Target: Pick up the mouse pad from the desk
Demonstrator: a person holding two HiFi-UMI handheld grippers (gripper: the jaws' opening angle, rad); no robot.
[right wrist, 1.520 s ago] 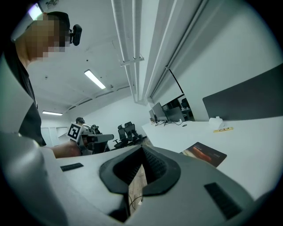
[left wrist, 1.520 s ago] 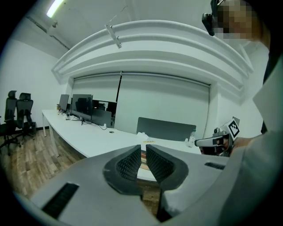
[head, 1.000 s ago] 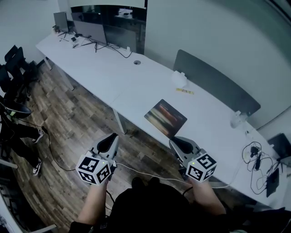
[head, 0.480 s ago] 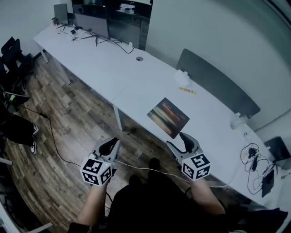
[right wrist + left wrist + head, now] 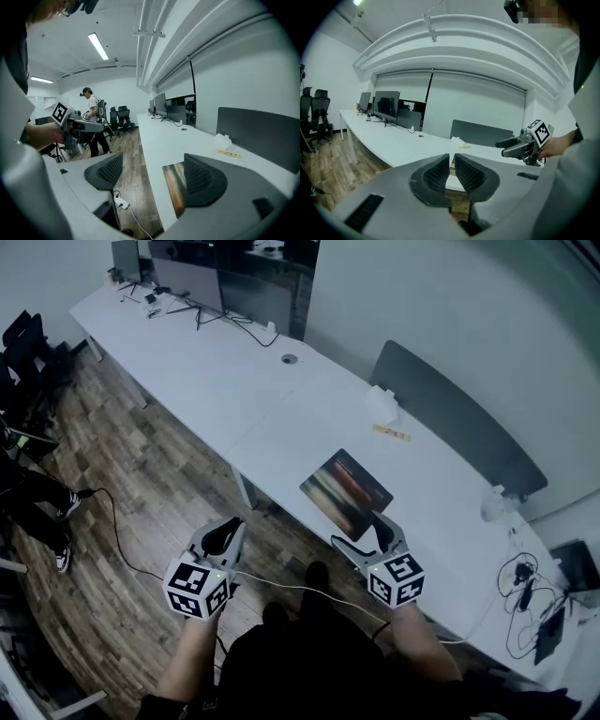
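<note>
Lying on white desk [image 5: 244,390]: mouse pad [image 5: 345,491] | wood floor [image 5: 141,484] | right gripper [image 5: 361,535] jaws just opening, empty | left gripper [image 5: 227,527] closed, empty

The grey plastic left tongs [image 5: 225,533] point forward and slightly down, jaws almost together. The matching right tongs [image 5: 361,533] point likewise; their jaws have just been opening and stand wide apart, gripping nothing.

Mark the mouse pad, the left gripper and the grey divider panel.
mouse pad [image 5: 345,491]: head view, middle of its top surface.
left gripper [image 5: 228,531]: head view, at its closed fingertips.
grey divider panel [image 5: 450,418]: head view, middle of its face.
</note>
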